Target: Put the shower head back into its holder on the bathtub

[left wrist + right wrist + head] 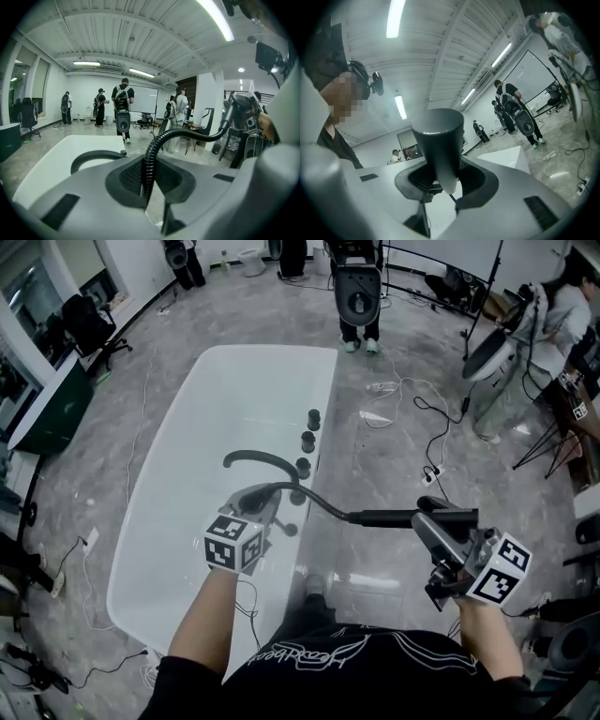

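In the head view the black shower head point(403, 517) lies level above the floor, right of the white bathtub point(187, 521). My right gripper point(439, 523) is shut on its handle, which fills the jaws as a dark cylinder point(438, 145) in the right gripper view. The ribbed black hose point(323, 506) curves from the handle back to the tub rim. My left gripper point(265, 499) is shut on the hose point(148, 171) near its lower end, over the rim. The black curved spout point(259, 458) arches just beyond the left gripper, and also shows in the left gripper view as the spout point(93, 157).
Black knobs point(307, 441) stand in a row on the tub's right rim, with a small black fitting point(291, 530) nearer me. Cables point(427, 418) trail over the grey floor at right. People, tripods and equipment point(357, 292) stand beyond the tub's far end.
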